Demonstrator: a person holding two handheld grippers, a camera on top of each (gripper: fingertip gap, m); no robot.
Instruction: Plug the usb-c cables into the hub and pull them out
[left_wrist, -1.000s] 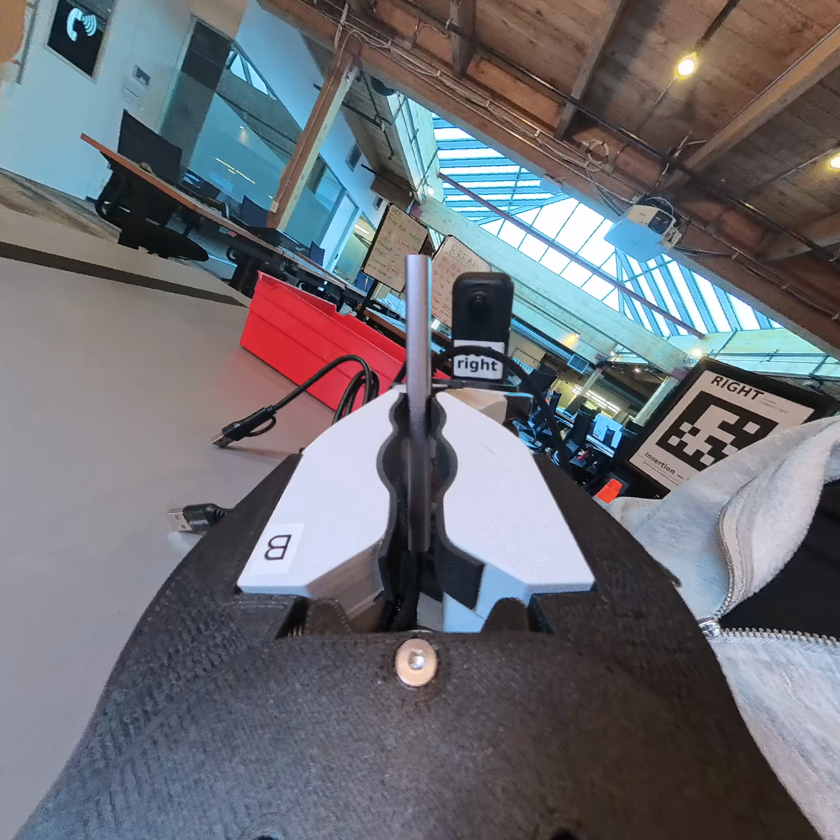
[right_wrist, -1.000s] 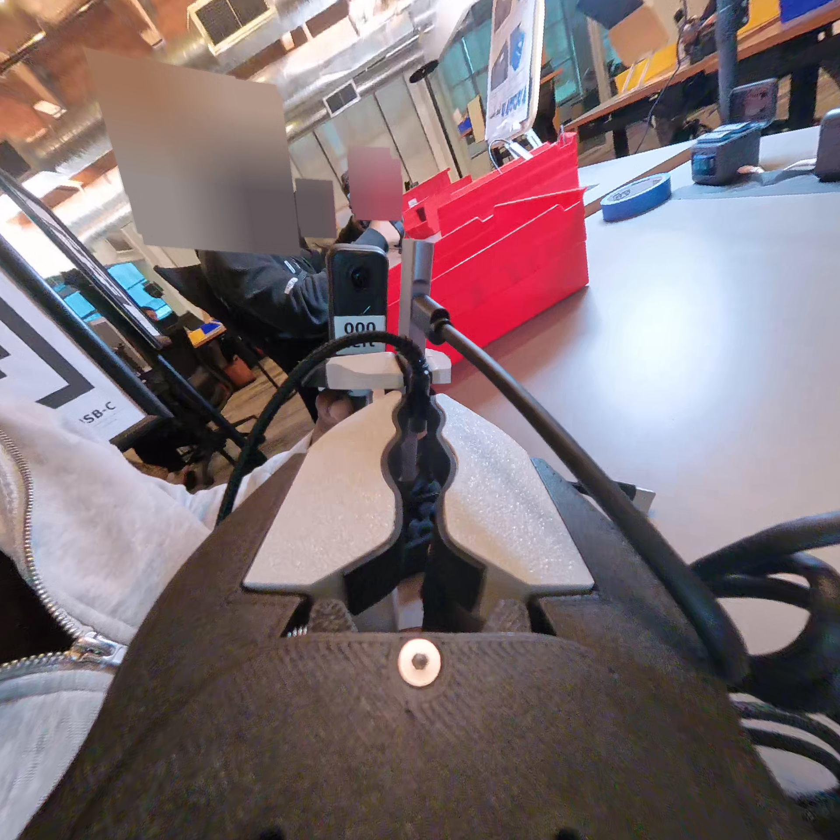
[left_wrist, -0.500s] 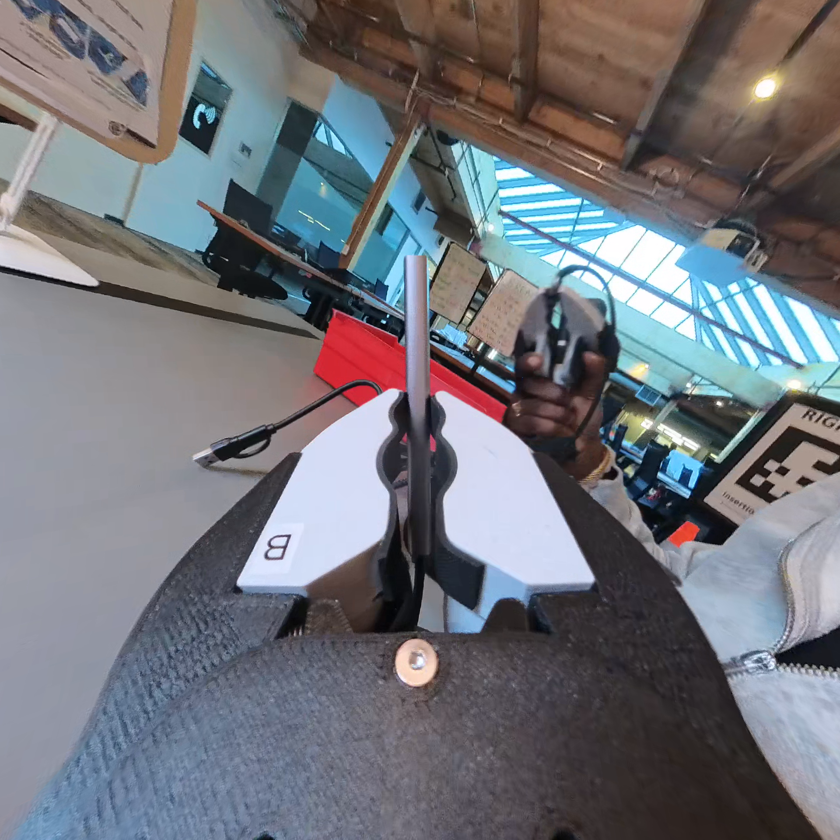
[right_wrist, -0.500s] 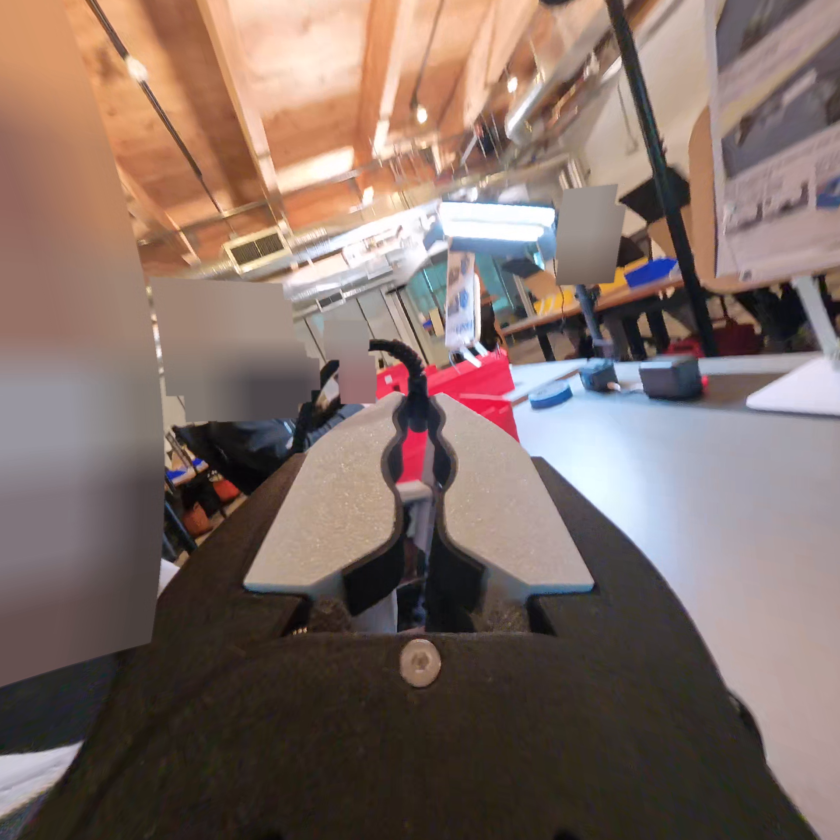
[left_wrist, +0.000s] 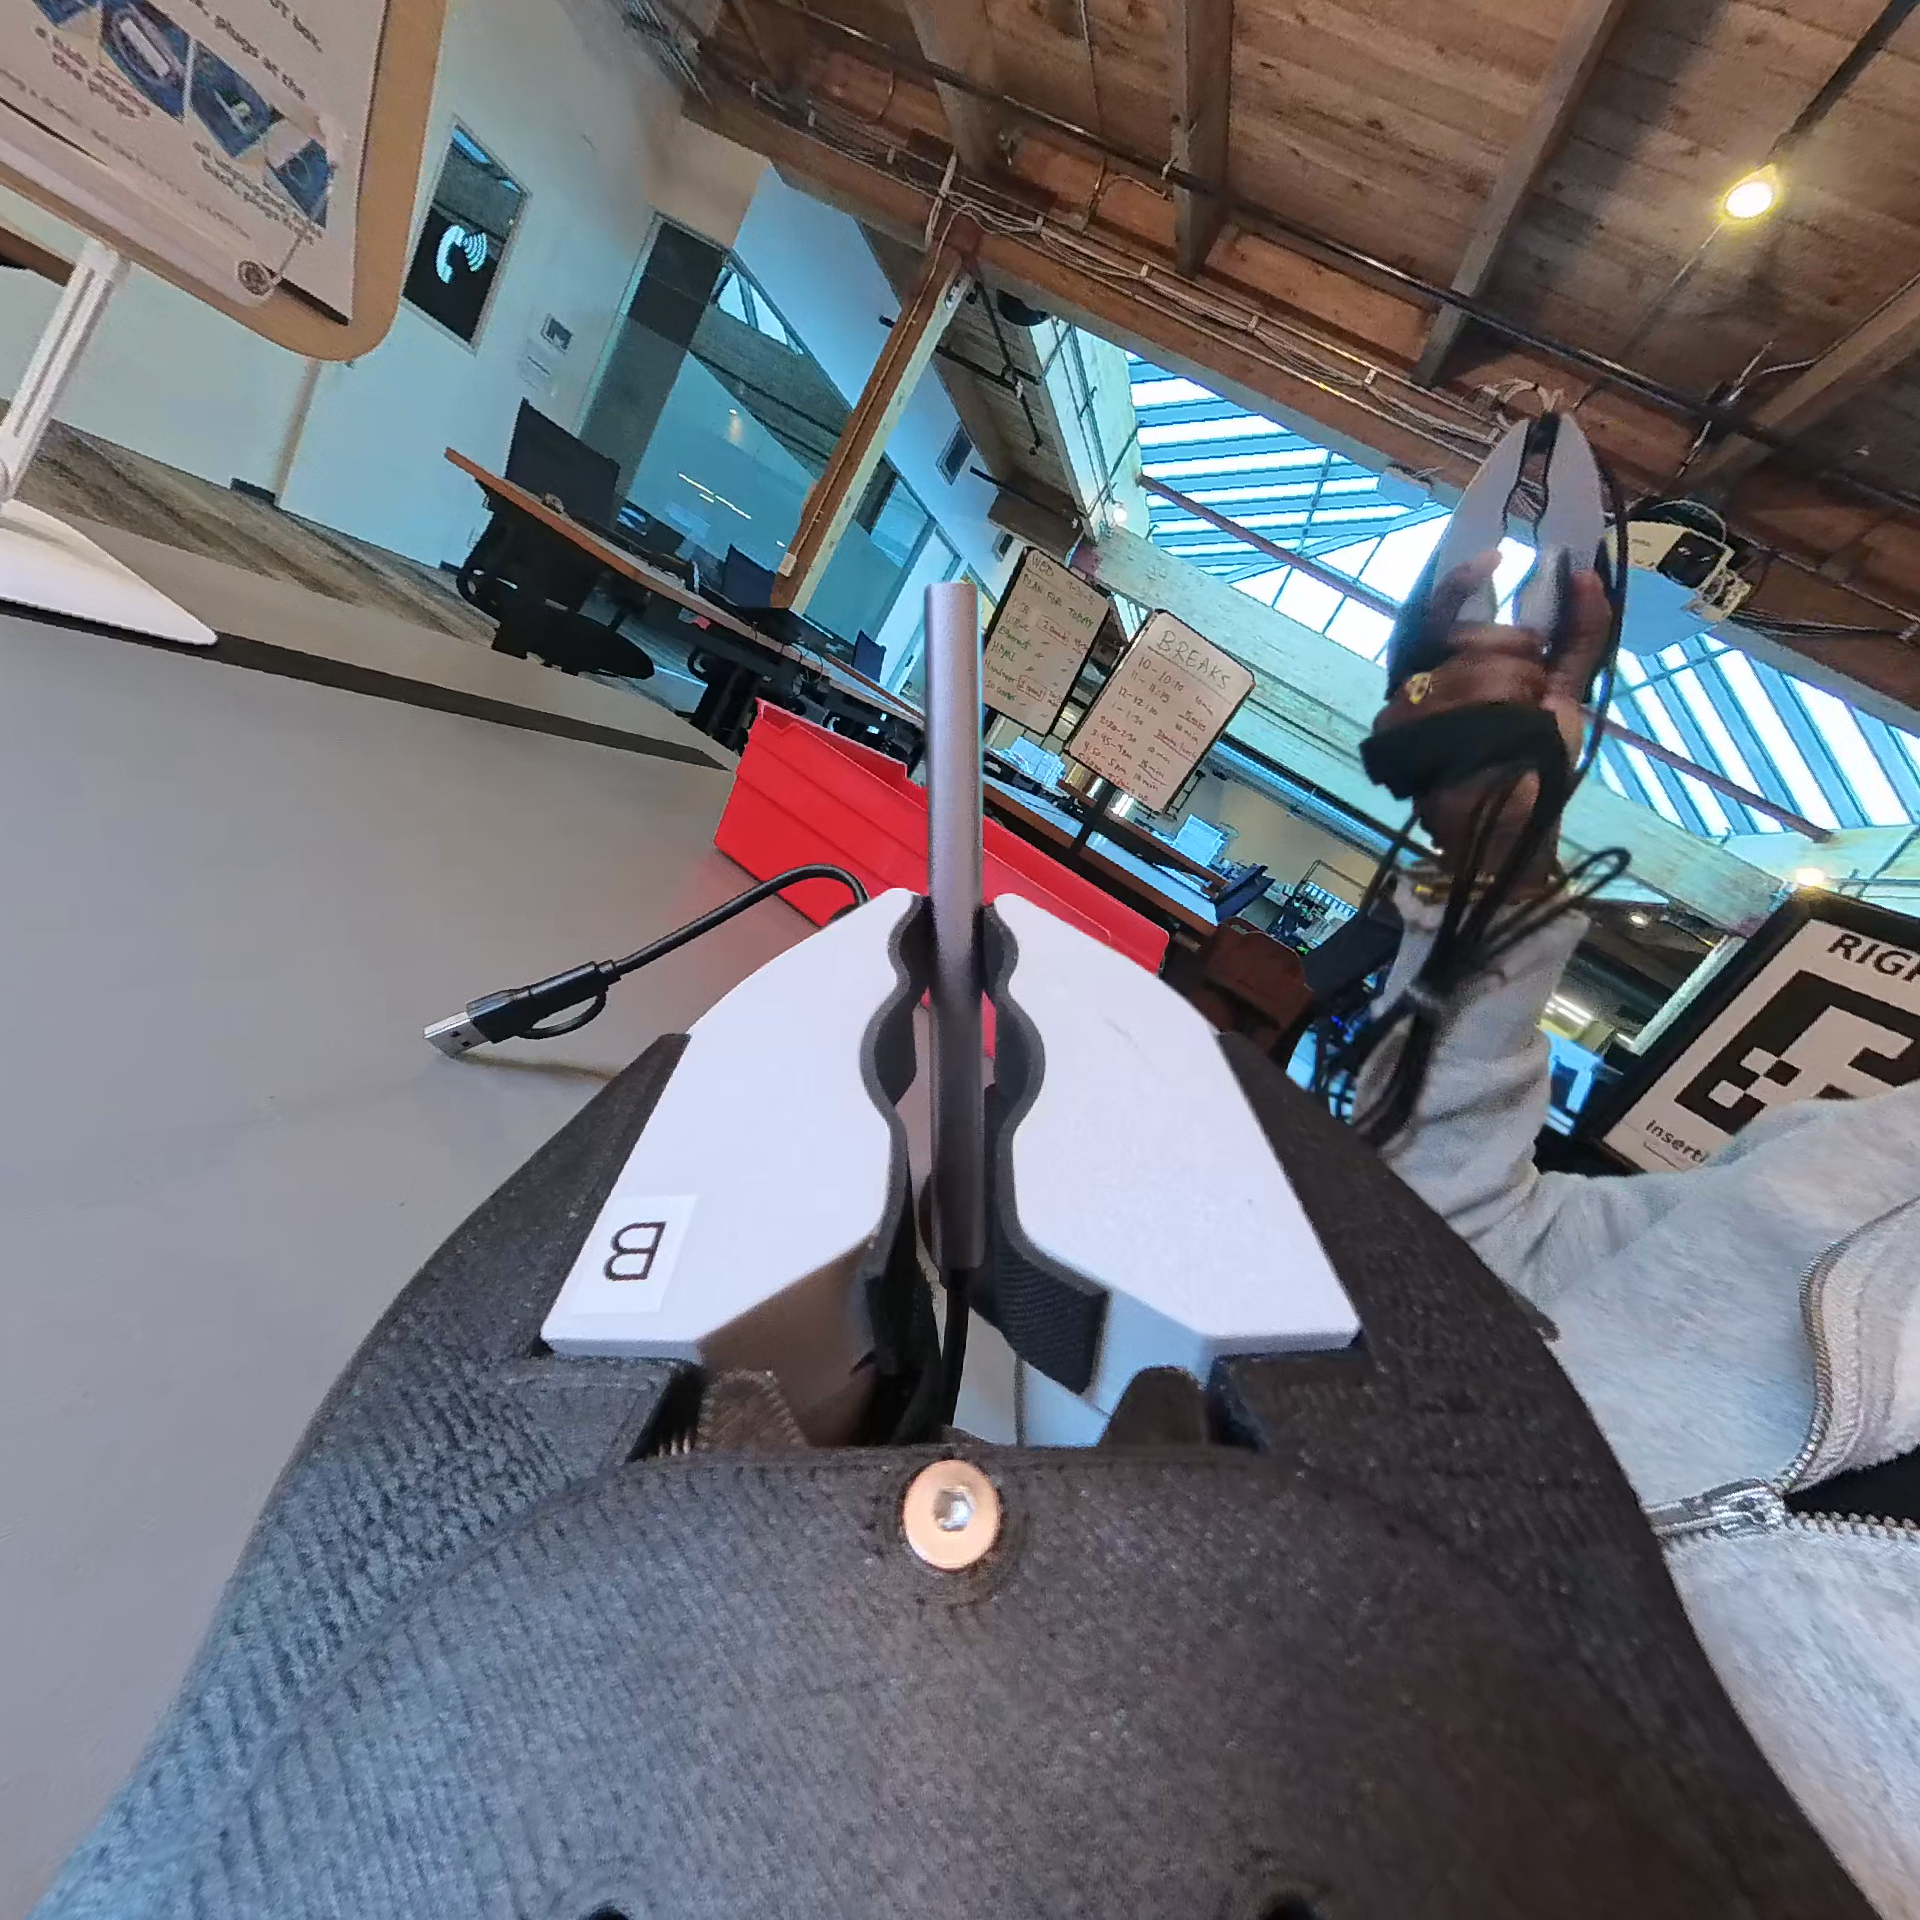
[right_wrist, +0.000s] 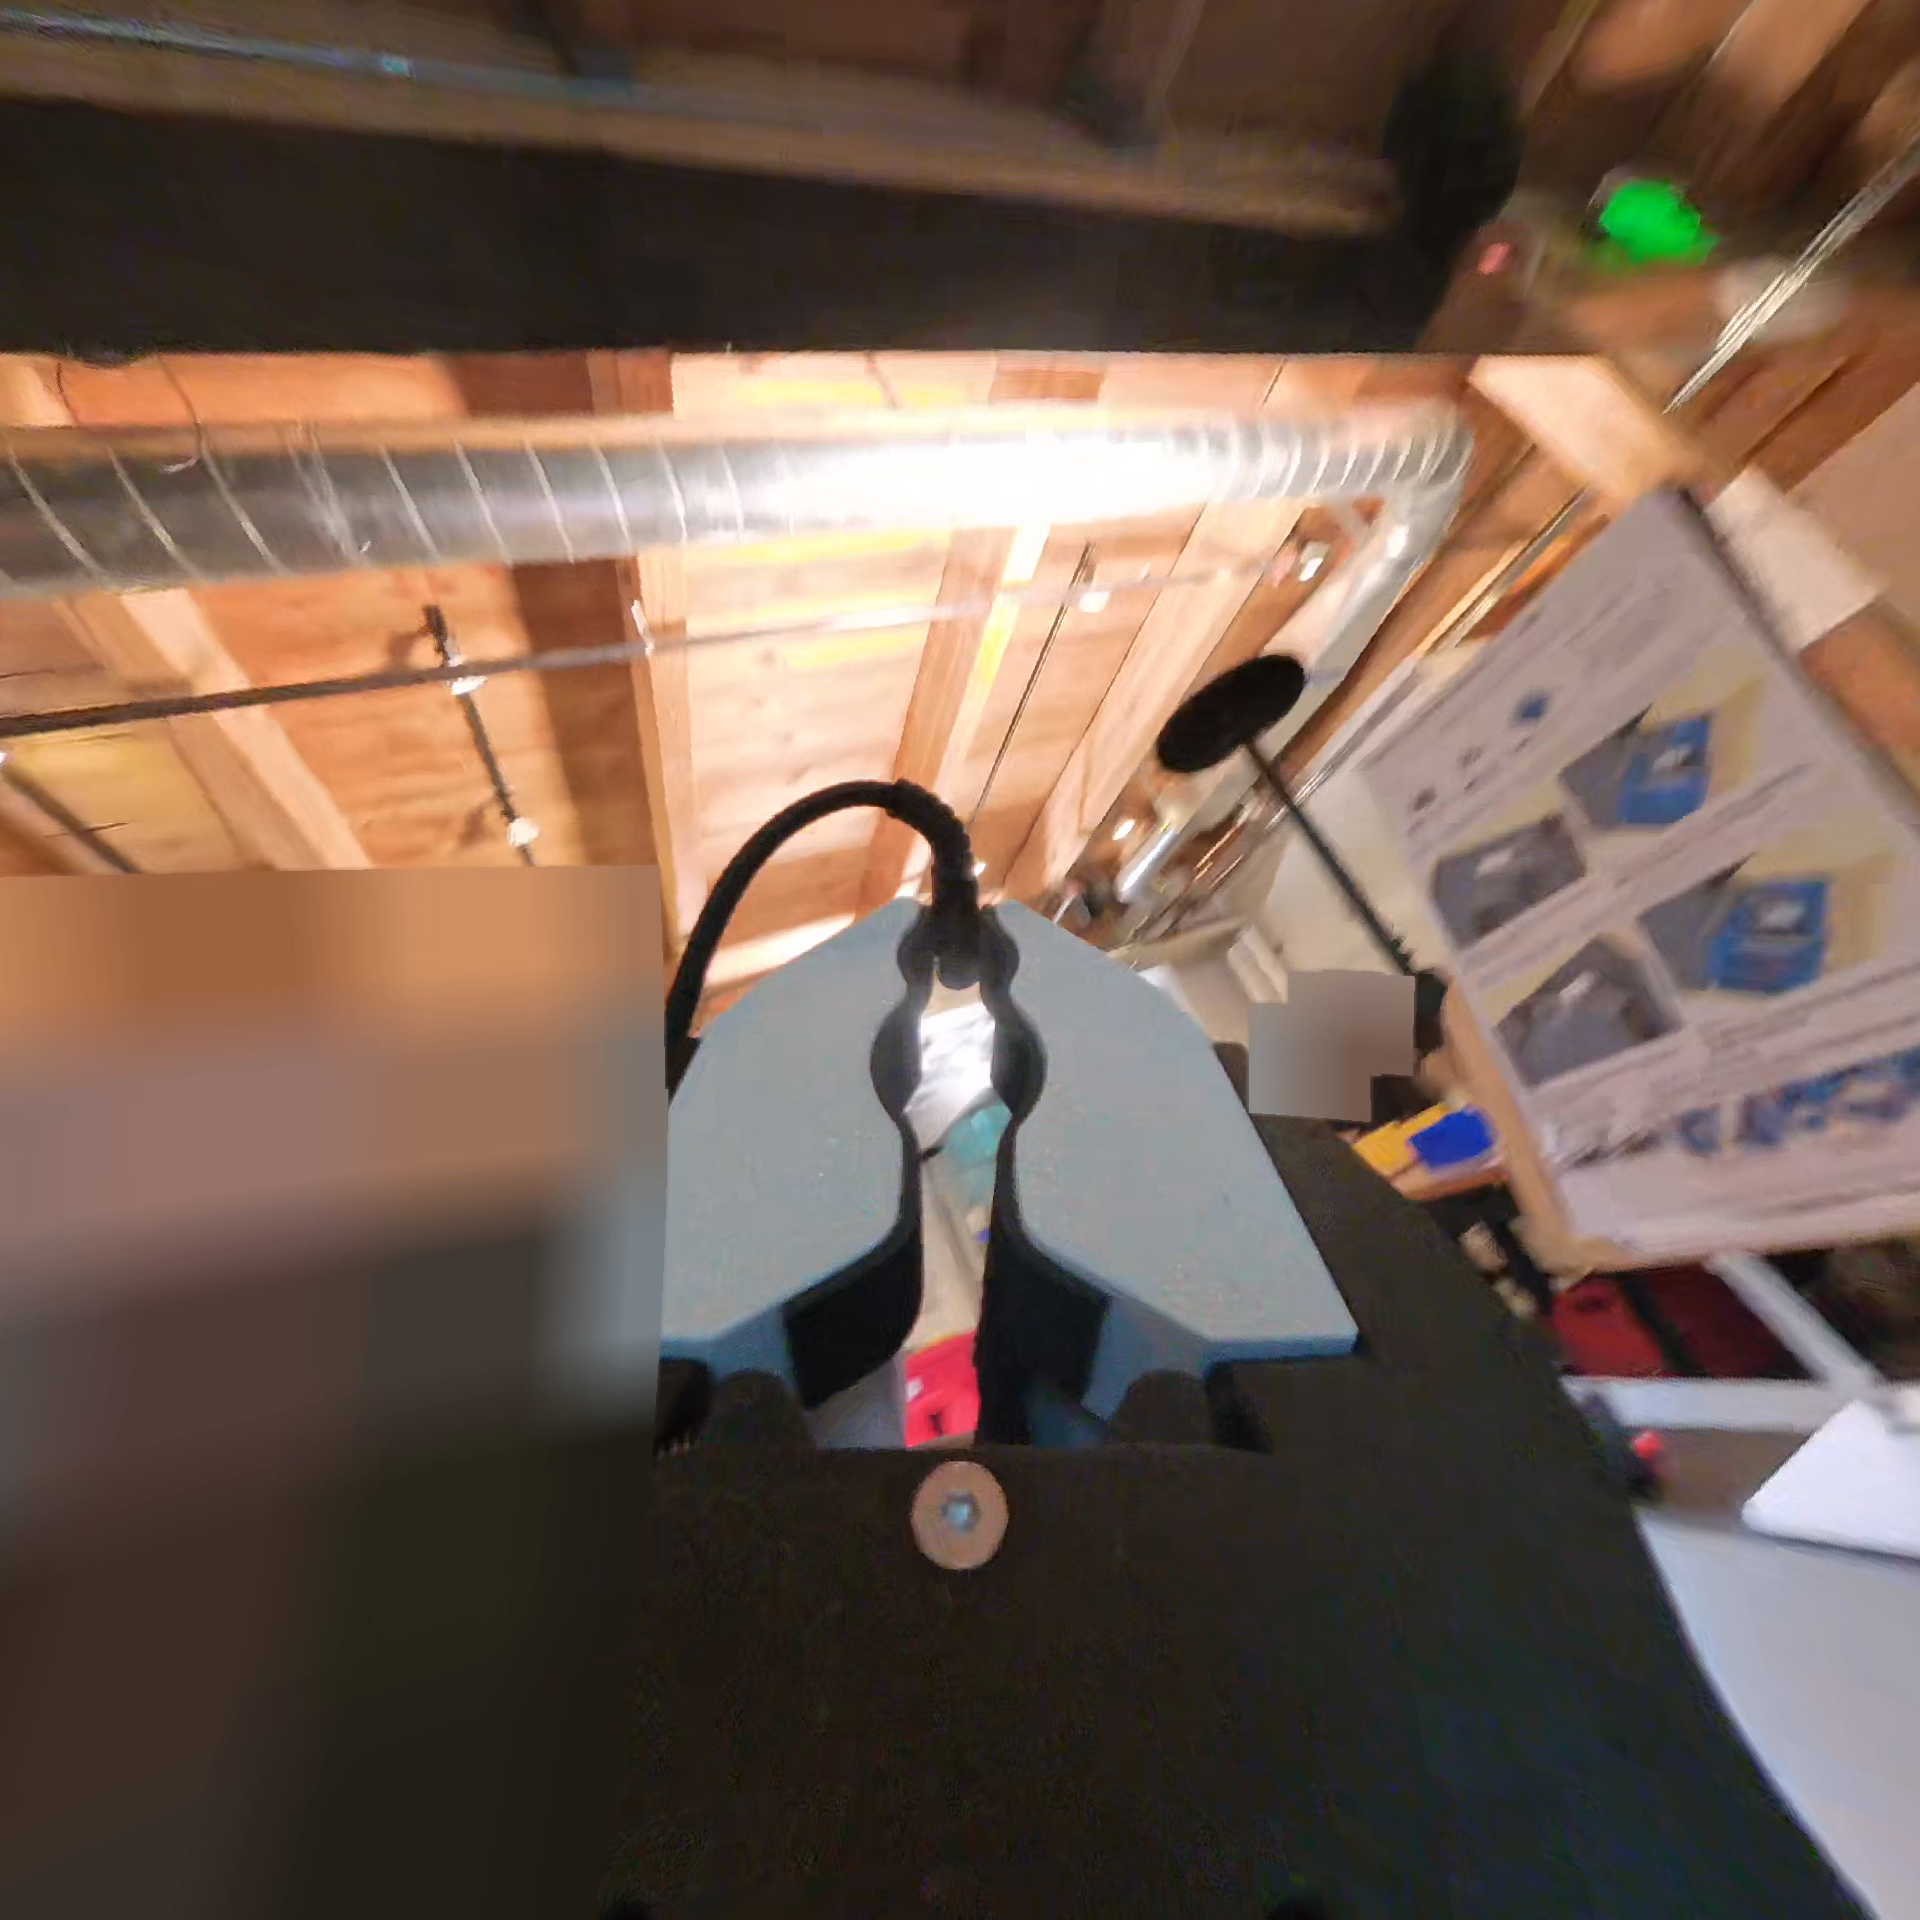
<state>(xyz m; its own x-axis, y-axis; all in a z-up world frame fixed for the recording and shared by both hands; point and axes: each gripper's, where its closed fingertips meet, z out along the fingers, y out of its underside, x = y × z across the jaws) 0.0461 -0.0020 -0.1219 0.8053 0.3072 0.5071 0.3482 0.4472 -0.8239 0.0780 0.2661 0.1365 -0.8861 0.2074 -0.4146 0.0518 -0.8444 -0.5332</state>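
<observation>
The grey desk (left_wrist: 260, 935) stretches out to my left, and on its far side sits a red bin (left_wrist: 831, 821). My left gripper (left_wrist: 951, 935) is clamped edge-on around the hub (left_wrist: 954, 790), a slim grey bar that stands upright between the white fingers (left_wrist: 769, 1122) and pokes well above their tips; its thin dark lead drops down behind the jaws. My right gripper (left_wrist: 1538, 499) is lifted high and off to the right in the left wrist view, tilted toward the wooden ceiling, with my hand (left_wrist: 1486, 696) wrapped around its handle and my grey sleeve (left_wrist: 1475, 1049) below it. In its own view the right gripper (right_wrist: 956, 940) is pinched on a black usb-c cable (right_wrist: 821, 821) right at the fingertips, just at the ribbed strain relief, and the cord arcs up and over to the left before dropping out of sight. That view is blurred. Black cords (left_wrist: 1475, 914) hang down along my wrist. A second cable (left_wrist: 644, 966) lies loose on the desk near the red bin, its plug end (left_wrist: 488, 1023) pointing left, apart from the hub.
</observation>
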